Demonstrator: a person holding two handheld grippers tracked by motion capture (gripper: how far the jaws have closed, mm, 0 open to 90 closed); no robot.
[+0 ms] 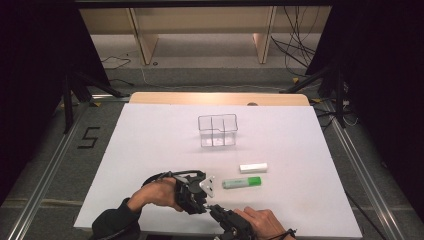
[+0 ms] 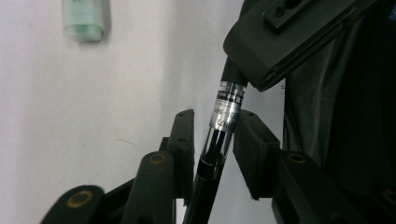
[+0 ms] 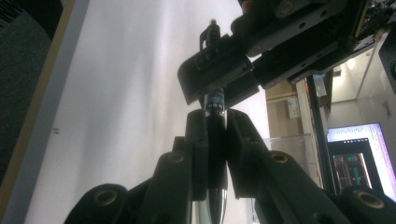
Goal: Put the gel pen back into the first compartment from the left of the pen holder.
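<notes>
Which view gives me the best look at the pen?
The left gripper view: the pen stands close, label band and clear barrel visible. In the right gripper view it is mostly hidden between the jaws. In the high view it is barely discernible between the grippers.

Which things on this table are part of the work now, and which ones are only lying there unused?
In the job:
pen
left tongs, with the pen between their jaws
right tongs, shut on the pen

Lying about, farther up the table:
green marker
white block
clear box with compartments
</notes>
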